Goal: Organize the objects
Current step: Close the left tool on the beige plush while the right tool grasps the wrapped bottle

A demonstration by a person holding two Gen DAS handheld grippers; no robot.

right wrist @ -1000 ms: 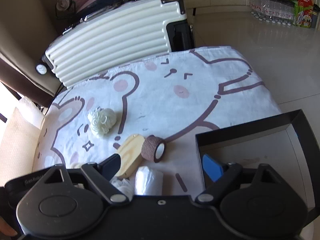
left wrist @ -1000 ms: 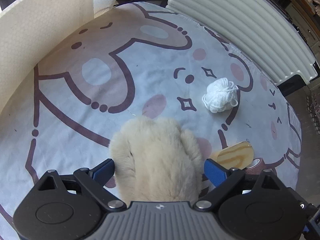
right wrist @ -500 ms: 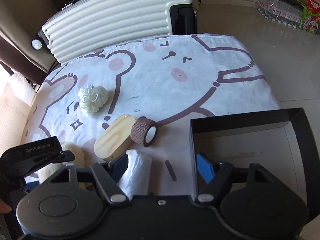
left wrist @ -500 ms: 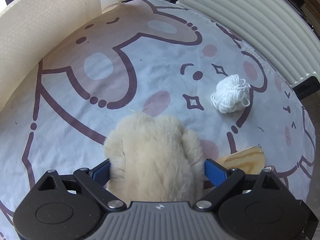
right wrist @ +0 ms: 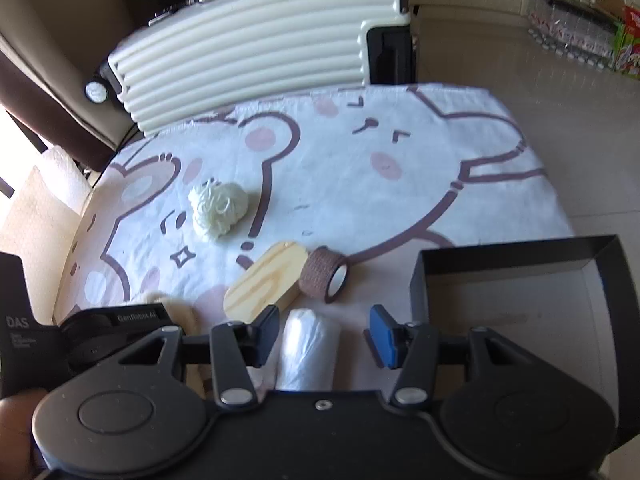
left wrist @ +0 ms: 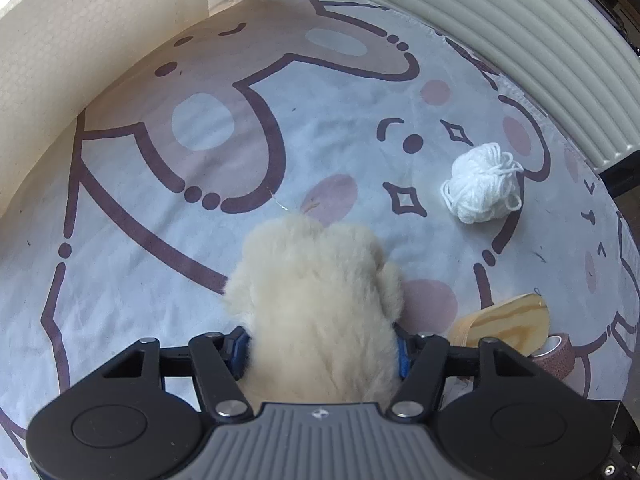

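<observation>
Fluffy cream toy [left wrist: 316, 304] lies on the bear-print sheet [left wrist: 160, 240] — left gripper [left wrist: 322, 350] closing, pads squeezing its sides. Right gripper [right wrist: 324, 336] closing around a plastic roll [right wrist: 306, 348], right pad apart from it. Only the right view shows the black box [right wrist: 520, 256].

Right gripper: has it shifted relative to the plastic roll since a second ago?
Yes. The right gripper has slid rightward over the cloth: the plastic roll, earlier beside its left finger, now lies between the closing jaws, not yet pinched.
</observation>
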